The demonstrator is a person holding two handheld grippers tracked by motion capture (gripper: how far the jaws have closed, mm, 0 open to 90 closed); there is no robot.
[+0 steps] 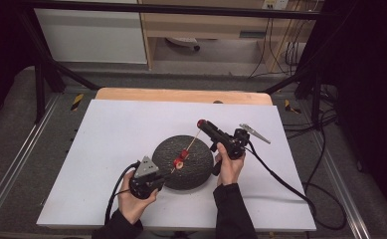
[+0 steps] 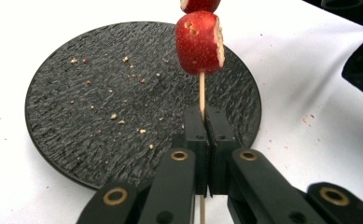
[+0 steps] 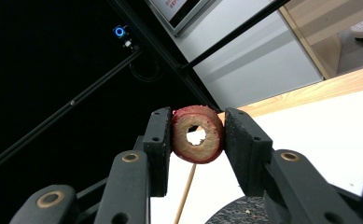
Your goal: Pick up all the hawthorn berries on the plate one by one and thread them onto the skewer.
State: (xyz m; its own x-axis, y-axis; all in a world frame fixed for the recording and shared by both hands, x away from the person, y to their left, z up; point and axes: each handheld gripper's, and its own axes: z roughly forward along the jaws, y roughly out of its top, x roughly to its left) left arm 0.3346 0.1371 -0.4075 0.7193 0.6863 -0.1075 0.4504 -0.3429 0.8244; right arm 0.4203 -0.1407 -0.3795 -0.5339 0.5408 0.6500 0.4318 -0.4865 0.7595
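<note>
A: Start big. What's the layout?

B: A white counter (image 1: 106, 149) with a round black slate plate (image 1: 181, 167) near its middle. The plate carries crumbs and no fruit.

A: And the two tools?

B: The left gripper (image 1: 157, 180) sits at the plate's near-left edge, the right gripper (image 1: 201, 124) is raised beyond its far-right edge. A thin wooden skewer (image 1: 191, 144) spans between them, slanting up over the plate.

A: What are the fingers doing?

B: On the left they are clamped tight on the skewer's lower end; the left gripper view shows the stick pinched between the two pads. On the right they squeeze a red fruit ring (image 3: 197, 134) by its skin, cored hole facing the camera, at the skewer's upper end.

A: Is that ring on the stick or off it?

B: I can't tell. The skewer runs up to its underside, but the tip is hidden behind it.

A: So how far along?

B: Two red fruit pieces (image 1: 179, 160) sit threaded mid-skewer. I'd judge the ring is the piece in work, either going on or coming off. The pictures don't say which way the job runs, so what's left is either seating it or clearing the other two.
</note>
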